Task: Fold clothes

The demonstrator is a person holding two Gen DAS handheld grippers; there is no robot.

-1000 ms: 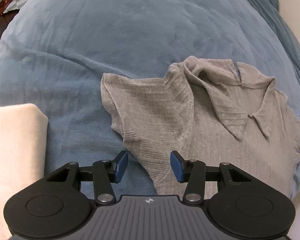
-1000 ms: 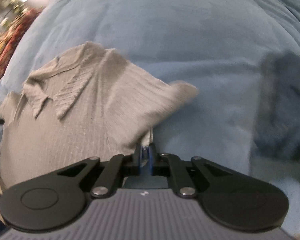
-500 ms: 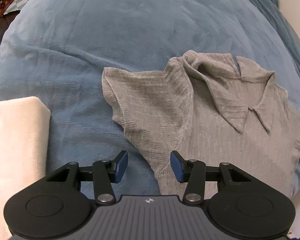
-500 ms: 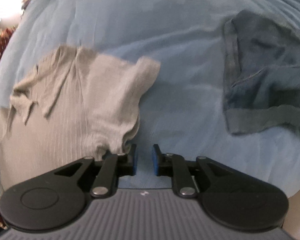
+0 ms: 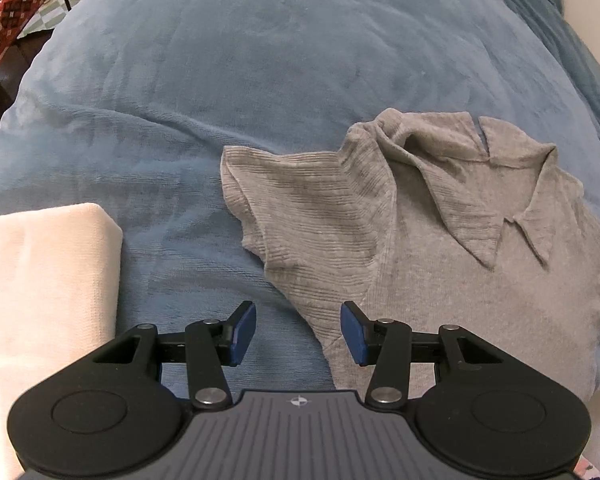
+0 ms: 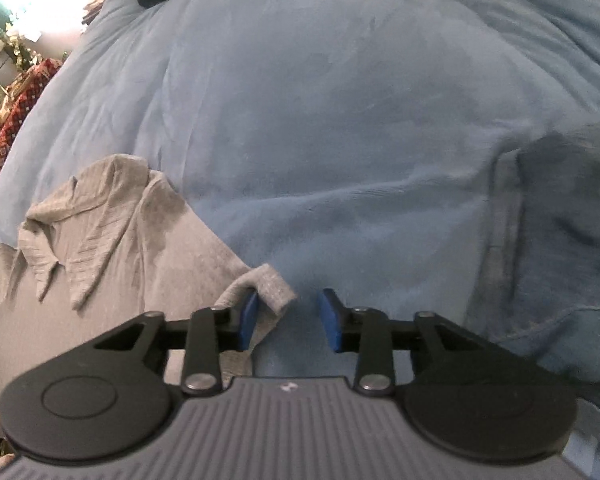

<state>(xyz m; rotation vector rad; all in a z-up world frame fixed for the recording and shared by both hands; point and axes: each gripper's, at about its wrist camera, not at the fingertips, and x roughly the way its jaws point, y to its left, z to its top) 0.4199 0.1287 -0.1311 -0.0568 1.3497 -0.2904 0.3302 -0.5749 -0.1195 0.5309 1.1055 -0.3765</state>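
Grey ribbed collared shirt (image 5: 440, 248) lies front-up on the blue blanket (image 5: 260, 72) of a bed, collar toward 12 o'clock, body running toward 6 o'clock. In the left wrist view it fills the right half of the picture; its short sleeve (image 5: 276, 200) spreads out toward 9 o'clock. Left tongs (image 5: 298, 334) hover over the blanket with their jaws about half apart and nothing between them; the shirt's side edge passes just under the right-hand pad. A cream folded cloth (image 5: 40, 288) lies on the blanket at 8 o'clock of these tongs, apart from the shirt. In the right wrist view the shirt (image 6: 112, 248) sits at 9 o'clock. Right tongs (image 6: 288, 318) stand apart, jaws closing; a curled flap of the shirt's other sleeve (image 6: 268, 288) lies against the left-hand pad, while the right-hand pad is clear of it, so no grip. A dark blue garment (image 6: 560, 240), blurred, lies on the blanket at 3 o'clock, well apart from the shirt.
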